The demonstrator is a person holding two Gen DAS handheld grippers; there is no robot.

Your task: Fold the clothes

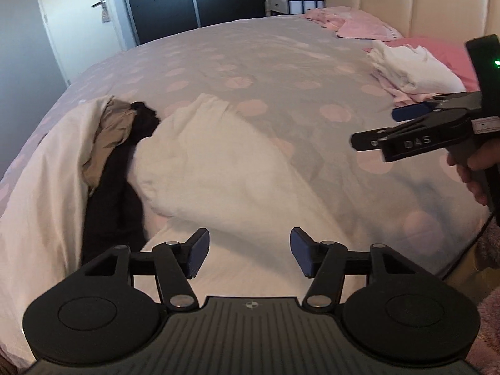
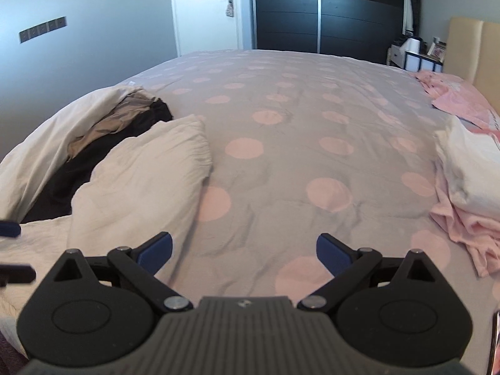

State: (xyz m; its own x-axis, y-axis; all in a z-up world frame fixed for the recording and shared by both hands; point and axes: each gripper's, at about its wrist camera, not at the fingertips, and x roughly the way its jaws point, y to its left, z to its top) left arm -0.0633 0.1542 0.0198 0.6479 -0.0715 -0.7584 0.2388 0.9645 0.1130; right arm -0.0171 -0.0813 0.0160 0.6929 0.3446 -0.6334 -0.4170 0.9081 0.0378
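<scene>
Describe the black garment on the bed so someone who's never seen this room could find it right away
Start at the big bed with the grey, pink-dotted duvet. On its left side lies a heap of unfolded laundry; there the black crumpled garment sits in a valley between two cream-white cloths, touching a tan piece. It is the only black item in the heap.

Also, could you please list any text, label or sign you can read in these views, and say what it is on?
"DAS": raised letters on the side of the right gripper, seen from the left wrist view.
White sticker on that same gripper: too blurred to read.
Small round emblem on the left gripper body: a symbol, no letters.
</scene>
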